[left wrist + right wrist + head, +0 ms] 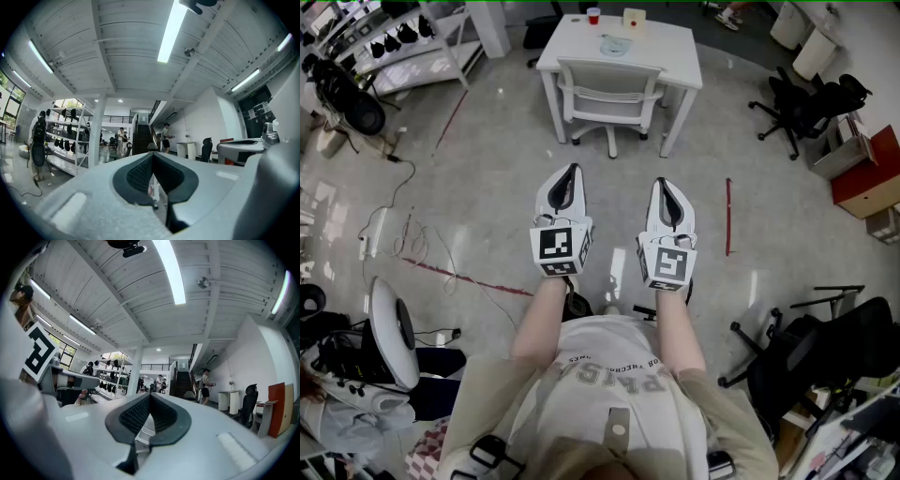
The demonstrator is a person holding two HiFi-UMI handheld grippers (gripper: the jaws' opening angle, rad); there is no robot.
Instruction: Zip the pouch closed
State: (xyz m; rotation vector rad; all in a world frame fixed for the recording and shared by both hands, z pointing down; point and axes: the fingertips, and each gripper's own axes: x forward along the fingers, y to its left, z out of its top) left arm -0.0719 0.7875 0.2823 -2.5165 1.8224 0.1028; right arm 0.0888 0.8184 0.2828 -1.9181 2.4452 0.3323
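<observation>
pouch (614,44), seemingly the pale thing on the white table (670,47), lies well ahead of left gripper (571,171) and right gripper (665,184), both clamped empty; walk closer, then spread the jaws before reaching.

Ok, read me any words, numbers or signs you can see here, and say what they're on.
Person's white T-shirt: grey chest print, upside down and creased, too blurred to read.
Black-and-white square markers on the left gripper and right gripper: patterns only, no words.
Nothing else readable.
</observation>
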